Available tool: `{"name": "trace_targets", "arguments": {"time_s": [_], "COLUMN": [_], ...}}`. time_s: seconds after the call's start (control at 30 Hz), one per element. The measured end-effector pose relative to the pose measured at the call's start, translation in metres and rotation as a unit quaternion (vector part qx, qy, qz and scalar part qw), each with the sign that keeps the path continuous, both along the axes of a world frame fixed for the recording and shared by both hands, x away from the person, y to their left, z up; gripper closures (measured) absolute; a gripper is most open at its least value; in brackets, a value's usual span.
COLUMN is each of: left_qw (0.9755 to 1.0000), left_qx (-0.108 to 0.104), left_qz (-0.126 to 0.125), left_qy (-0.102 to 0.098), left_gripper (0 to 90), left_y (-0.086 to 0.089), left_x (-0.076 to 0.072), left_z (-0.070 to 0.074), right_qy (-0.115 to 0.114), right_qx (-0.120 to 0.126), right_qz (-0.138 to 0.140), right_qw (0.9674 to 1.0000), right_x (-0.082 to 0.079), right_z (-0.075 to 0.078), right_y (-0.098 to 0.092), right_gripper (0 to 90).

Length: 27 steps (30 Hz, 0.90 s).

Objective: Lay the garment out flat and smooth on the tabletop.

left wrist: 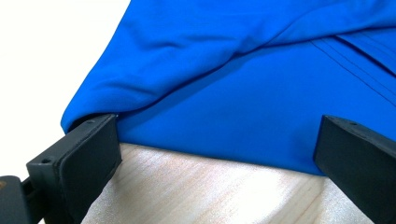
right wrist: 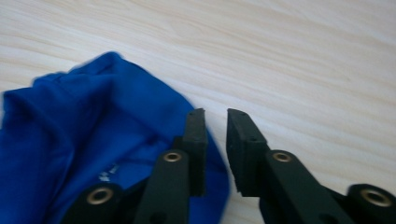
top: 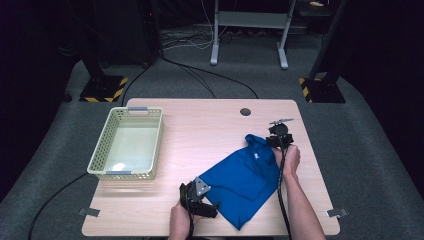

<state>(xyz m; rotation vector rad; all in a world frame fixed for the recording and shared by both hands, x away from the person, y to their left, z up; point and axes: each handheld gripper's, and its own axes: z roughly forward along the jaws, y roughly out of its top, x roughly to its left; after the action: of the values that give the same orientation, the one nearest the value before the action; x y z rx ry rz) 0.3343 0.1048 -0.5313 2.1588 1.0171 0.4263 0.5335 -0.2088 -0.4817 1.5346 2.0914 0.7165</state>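
Folding a blue shirt (top: 243, 177) on the bench (top: 200, 130). Left tool (left wrist: 215, 154) gapes at the hem; right tool (right wrist: 216, 140), slightly parted and empty, must next clamp the collar.

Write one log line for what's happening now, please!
left hand-held gripper: open at blue shirt hem | right hand-held gripper: slightly open, nothing between | basket: empty

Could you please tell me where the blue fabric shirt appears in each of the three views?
High view: blue fabric shirt lies right of centre.
Left gripper view: it spans the upper picture.
Right gripper view: lower left.
Shared landmark: the pale wooden table beneath it.
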Motion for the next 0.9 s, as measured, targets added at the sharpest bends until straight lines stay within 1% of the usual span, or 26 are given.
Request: {"name": "trace_targets", "arguments": {"time_s": [0.07, 0.1, 0.2, 0.3, 0.37, 0.4, 0.43, 0.53, 0.6, 0.73, 0.8, 0.9], "left_qw": [1.0000, 1.0000, 1.0000, 1.0000, 1.0000, 1.0000, 1.0000, 1.0000, 1.0000, 1.0000, 1.0000, 1.0000], "left_qx": [0.000, 0.000, 0.000, 0.000, 0.000, -0.001, 0.000, -0.001, -0.001, 0.000, 0.000, 0.000], "left_qz": [0.000, 0.000, 0.000, 0.002, 0.002, 0.002, 0.002, 0.002, 0.003, 0.002, 0.002, 0.003], "left_qy": [0.000, 0.000, 0.000, 0.000, 0.000, 0.000, 0.000, 0.000, 0.000, 0.000, 0.000, 0.000], "left_gripper": [0.3, 0.2, 0.2, 0.2, 0.2, 0.2, 0.2, 0.2, 0.2, 0.2, 0.2, 0.2], "left_y": [0.000, 0.000, 0.000, 0.000, 0.000, 0.000, 0.000, 0.000, 0.000, 0.000, 0.000, 0.000], "left_x": [0.000, 0.000, 0.000, 0.000, 0.000, 0.000, 0.000, 0.000, 0.000, 0.000, 0.000, 0.000], "left_z": [0.000, 0.000, 0.000, 0.000, 0.000, 0.000, 0.000, 0.000, 0.000, 0.000, 0.000, 0.000], "right_qy": [0.000, -0.002, -0.008, -0.012, -0.014, -0.021, -0.021, -0.032, -0.043, -0.053, -0.058, -0.061], "right_qx": [0.019, 0.021, 0.040, 0.068, 0.070, 0.077, 0.079, 0.081, 0.094, 0.087, 0.090, 0.085], "right_qz": [-0.006, -0.007, 0.000, 0.008, 0.013, 0.016, 0.018, 0.023, 0.025, 0.028, 0.031, 0.036], "right_qw": [0.9998, 0.9998, 0.9992, 0.9976, 0.9974, 0.9967, 0.9965, 0.9959, 0.9944, 0.9944, 0.9938, 0.9939], "right_x": [-0.003, -0.005, -0.013, -0.025, -0.034, -0.039, -0.043, -0.058, -0.068, -0.086, -0.095, -0.107], "right_z": [0.000, 0.000, 0.003, 0.004, 0.004, 0.004, 0.004, 0.006, 0.006, 0.004, 0.002, -0.001], "right_y": [-0.006, -0.007, -0.012, -0.016, -0.018, -0.019, -0.020, -0.024, -0.028, -0.034, -0.036, -0.037], "right_gripper": [68.7, 65.6, 56.6, 48.8, 43.0, 41.3, 38.8, 32.3, 27.3, 15.8, 14.9, 13.7]}}
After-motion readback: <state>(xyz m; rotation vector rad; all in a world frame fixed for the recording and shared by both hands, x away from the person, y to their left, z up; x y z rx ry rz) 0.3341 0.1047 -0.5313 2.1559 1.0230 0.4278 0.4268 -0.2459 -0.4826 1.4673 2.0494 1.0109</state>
